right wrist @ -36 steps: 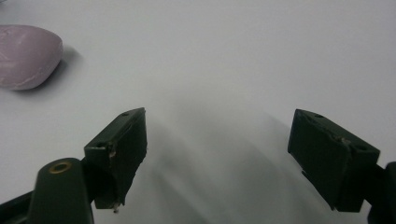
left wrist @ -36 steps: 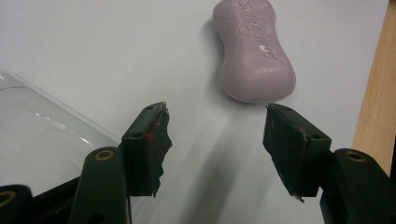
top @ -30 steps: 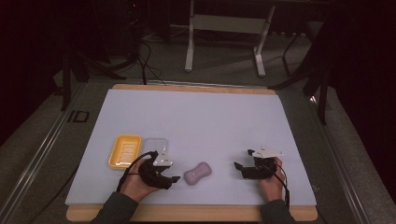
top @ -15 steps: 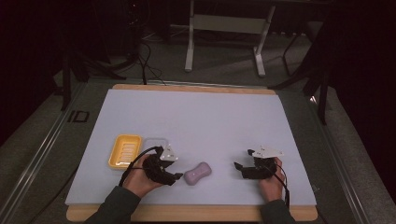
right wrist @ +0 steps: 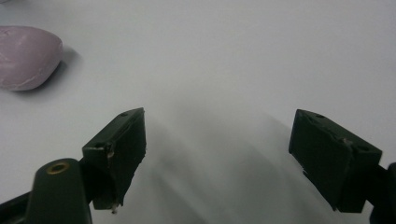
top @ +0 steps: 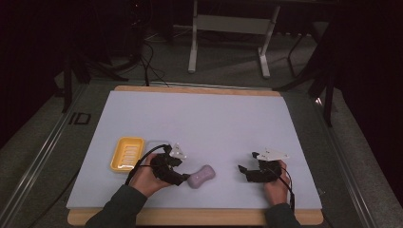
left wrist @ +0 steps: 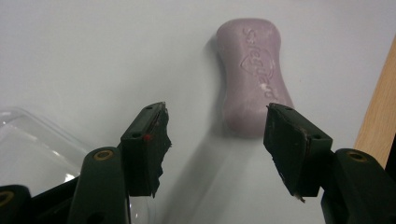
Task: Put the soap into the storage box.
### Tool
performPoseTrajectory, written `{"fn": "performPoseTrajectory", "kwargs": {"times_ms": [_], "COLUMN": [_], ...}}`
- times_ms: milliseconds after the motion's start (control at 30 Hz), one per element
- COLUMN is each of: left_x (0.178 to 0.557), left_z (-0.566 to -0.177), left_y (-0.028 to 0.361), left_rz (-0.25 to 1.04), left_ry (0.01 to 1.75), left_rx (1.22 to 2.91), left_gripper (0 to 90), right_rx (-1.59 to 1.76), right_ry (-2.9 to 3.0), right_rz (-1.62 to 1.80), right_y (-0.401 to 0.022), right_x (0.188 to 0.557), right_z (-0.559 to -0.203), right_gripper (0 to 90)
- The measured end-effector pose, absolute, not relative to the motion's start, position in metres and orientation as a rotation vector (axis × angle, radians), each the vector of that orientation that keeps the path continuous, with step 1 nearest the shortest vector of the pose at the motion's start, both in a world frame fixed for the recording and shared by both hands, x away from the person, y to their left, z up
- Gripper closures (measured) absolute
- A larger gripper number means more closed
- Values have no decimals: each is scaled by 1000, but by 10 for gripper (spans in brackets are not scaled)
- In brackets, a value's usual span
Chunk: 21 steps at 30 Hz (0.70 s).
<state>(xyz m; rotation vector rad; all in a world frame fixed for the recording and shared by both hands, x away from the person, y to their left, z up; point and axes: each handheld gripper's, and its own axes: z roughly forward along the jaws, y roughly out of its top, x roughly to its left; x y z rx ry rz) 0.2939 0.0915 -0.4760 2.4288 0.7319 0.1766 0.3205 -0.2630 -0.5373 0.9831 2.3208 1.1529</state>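
A lilac bar of soap (top: 200,176) lies flat on the white table top near the front edge. My left gripper (top: 183,178) sits just left of it, pointing at it. In the left gripper view the soap (left wrist: 252,74) lies just beyond the tips, its near end close to the right-hand jaw. The left gripper (left wrist: 215,135) is open and nothing is pressed between its pads. My right gripper (top: 244,171) rests to the right of the soap, aimed left. The right gripper (right wrist: 217,140) stands wide open over bare table, with the soap (right wrist: 25,56) at the far left of its view.
A yellow soap dish (top: 127,154) sits left of the left hand, with a clear plastic lid (top: 154,145) beside it; the lid (left wrist: 37,144) lies under the left jaw. The wooden table edge (left wrist: 380,116) runs close behind the soap.
My left gripper has lifted a little and edged toward the soap, now covering part of the clear lid. The soap and the right gripper have stayed put.
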Motion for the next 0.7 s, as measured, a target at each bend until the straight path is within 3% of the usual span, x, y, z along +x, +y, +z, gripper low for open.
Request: {"fn": "performPoseTrajectory", "kwargs": {"times_ms": [700], "left_x": [303], "left_z": [-461], "left_y": [60], "left_rz": [168], "left_ry": [675], "left_rx": [2528], "left_gripper": [406], "right_rx": [972], "right_ry": [2322], "right_rz": [1152], "right_y": [-263], "right_x": [320], "right_z": [-537], "right_gripper": [186]}}
